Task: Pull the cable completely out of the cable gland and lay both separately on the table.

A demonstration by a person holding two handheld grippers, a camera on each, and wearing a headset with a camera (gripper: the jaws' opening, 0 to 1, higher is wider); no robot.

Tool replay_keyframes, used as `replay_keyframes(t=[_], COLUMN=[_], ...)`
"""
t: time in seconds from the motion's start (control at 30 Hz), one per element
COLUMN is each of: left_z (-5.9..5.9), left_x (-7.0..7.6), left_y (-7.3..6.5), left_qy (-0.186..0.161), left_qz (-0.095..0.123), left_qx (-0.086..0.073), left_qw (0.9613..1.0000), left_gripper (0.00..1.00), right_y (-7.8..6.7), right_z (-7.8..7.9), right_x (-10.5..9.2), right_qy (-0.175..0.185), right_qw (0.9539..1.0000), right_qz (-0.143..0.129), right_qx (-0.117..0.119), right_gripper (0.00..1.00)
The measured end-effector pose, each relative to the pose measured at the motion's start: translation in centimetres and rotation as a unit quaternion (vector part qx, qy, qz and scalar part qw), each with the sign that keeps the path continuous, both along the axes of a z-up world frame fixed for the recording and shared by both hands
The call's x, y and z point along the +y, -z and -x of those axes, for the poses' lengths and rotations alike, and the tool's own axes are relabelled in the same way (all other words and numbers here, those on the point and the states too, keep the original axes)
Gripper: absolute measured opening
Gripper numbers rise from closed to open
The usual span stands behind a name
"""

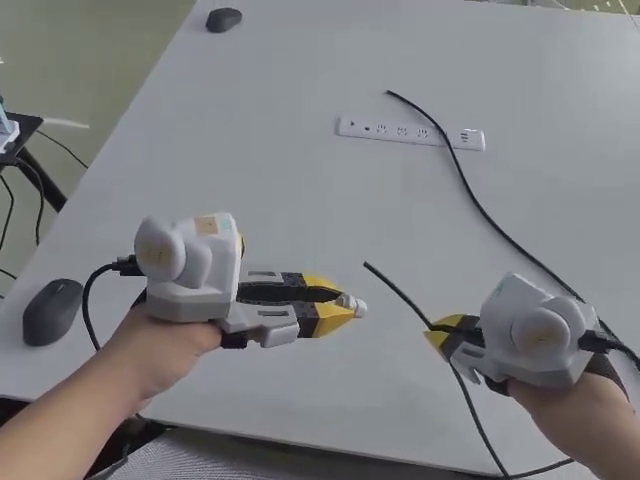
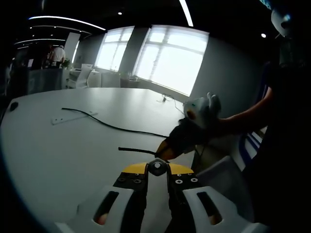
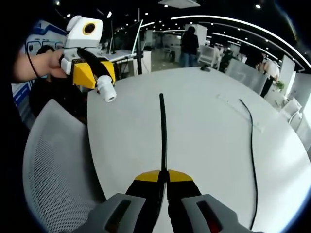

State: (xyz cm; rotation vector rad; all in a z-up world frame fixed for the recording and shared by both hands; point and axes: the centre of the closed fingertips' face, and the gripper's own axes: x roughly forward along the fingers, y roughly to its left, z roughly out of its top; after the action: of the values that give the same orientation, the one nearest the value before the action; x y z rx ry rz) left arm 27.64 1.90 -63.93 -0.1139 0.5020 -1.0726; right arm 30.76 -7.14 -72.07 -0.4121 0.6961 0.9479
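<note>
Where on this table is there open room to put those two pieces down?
The widest bare table lies between the power strip, the grey mouse and the left gripper. It is crowded by the right gripper, where its cable and the black cord run close.

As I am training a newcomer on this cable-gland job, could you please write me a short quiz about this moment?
1. True or false: the cable passes through the cable gland.
2. Which gripper holds the cable gland? A) the left gripper B) the right gripper C) neither
3. Name the long white thing with sockets that lies on the table beyond both grippers.

Key
1. False: the cable's free end is apart from the cable gland.
2. A; the right gripper is shut on the cable.
3. The power strip.
</note>
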Motion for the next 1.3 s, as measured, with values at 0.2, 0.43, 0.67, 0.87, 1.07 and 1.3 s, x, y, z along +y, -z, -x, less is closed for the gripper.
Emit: replay_keyframes(t=[0.2,0.43,0.67,0.87,1.07,1.3], left_z=[0.0,0.2,0.4,0.7,0.9,1.8], left_x=[1.2,2.1,2.9,3.4,4.2,4.6], left_y=[0.6,1.5,2.8,2.8,4.0,5.6], left_qy=[-0.009,-0.008,-0.01,-0.008,0.001,0.014], left_qz=[0.005,-0.009,-0.005,0.006,0.001,0.001], left_qx=[0.005,0.006,0.008,0.011,0.011,0.023], left_qw=[0.9999,0.9999,0.9999,0.9999,0.9999,0.9996], left_gripper=[0.15,0.15,0.15,0.15,0.15,0.15], right_y=[-0.8,-1.0,-1.2,-0.5,0.2,1.8], right_z=[-1.0,-2.1,-3.4,-4.9,-6.7,-6.8], right_x=[1.2,2.7,4.6,6.4,8.2,10.9], right_qy=[-0.001,-0.016,-0.02,-0.026,-0.017,-0.049], right_qw=[1.0,0.9994,0.9991,0.9981,0.9982,0.9963], right_qz=[0.002,0.024,0.03,0.048,0.051,0.062], right_qx=[-0.008,-0.017,-0.021,-0.028,-0.029,-0.035], right_gripper=[0.0,0.0,0.0,0.0,0.0,0.0])
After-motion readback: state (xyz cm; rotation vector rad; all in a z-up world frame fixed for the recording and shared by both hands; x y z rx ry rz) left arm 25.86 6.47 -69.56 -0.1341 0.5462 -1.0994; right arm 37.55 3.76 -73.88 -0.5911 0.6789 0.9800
